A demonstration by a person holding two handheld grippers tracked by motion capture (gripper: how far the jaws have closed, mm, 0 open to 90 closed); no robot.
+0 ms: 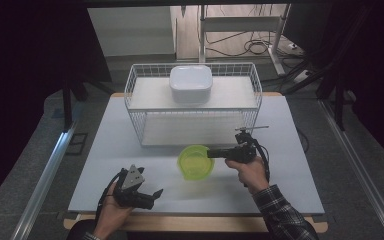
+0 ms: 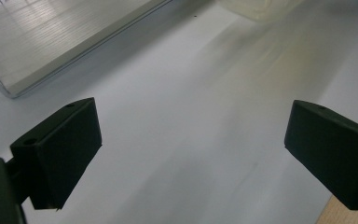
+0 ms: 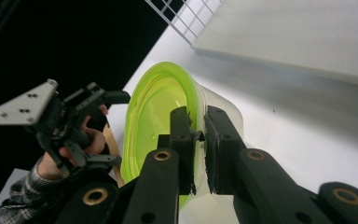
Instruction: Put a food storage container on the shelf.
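1. The right claw (image 1: 211,152) is clamped on the near-right rim of a green bowl (image 1: 195,162), one jaw inside the wall and one outside, as the right gripper view shows (image 3: 197,149).
2. The bowl (image 3: 161,116) is translucent lime green and sits on the white bench (image 1: 105,150), just in front of a white wire basket (image 1: 135,120).
3. The basket stands toward the back of the bench, and a white square container (image 1: 190,83) rests on the upper shelf inside it.
4. The left claw (image 1: 156,192) is held low over the near-left part of the bench, well apart from the bowl, with its jaws spread wide and nothing between them.
5. In the left gripper view the two black jaws frame bare bench (image 2: 191,140), with the basket's base (image 2: 51,42) at upper left.
6. In the right gripper view the left claw (image 3: 114,128) and the hand (image 3: 81,144) holding it appear beyond the bowl.
7. A checked sleeve (image 1: 280,212) covers the right forearm.
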